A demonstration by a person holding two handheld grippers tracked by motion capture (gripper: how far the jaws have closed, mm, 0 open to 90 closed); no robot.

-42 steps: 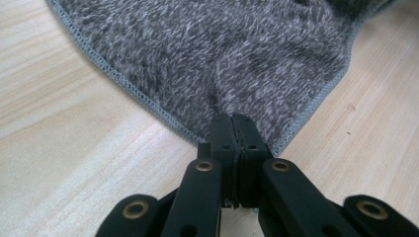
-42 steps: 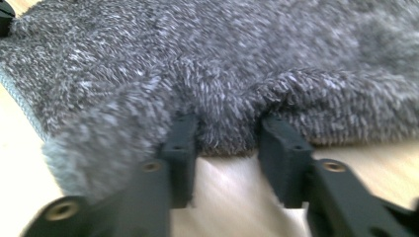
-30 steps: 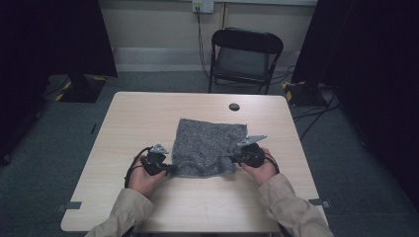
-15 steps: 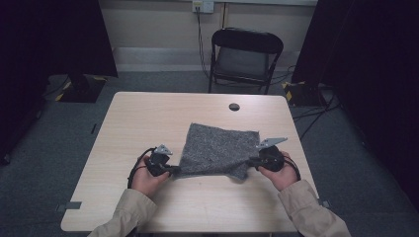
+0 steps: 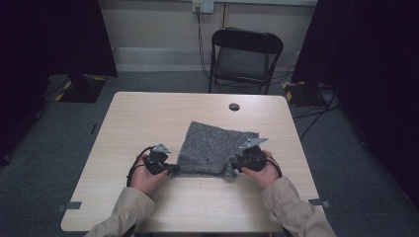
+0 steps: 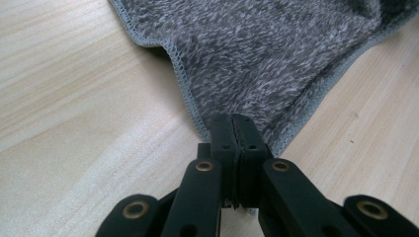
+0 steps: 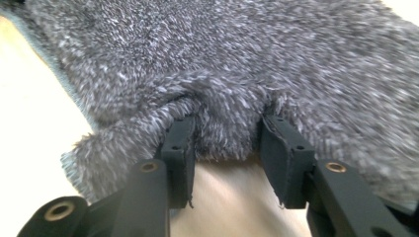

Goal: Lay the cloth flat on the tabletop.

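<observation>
While unlabelled, grey towel (image 5: 213,148) (fleecy) covers table (image 5: 148,118).

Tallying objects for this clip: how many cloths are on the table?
1. A grey fleecy cloth lies on the near half of the table, between the left gripper and right gripper. Nothing seems hidden.

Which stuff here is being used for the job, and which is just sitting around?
In use:
grey towel
left gripper, shut on a towel corner
right gripper, jaws just opening, towel edge between them

Just lying about:
black round thing on the table
black chair behind it
</observation>
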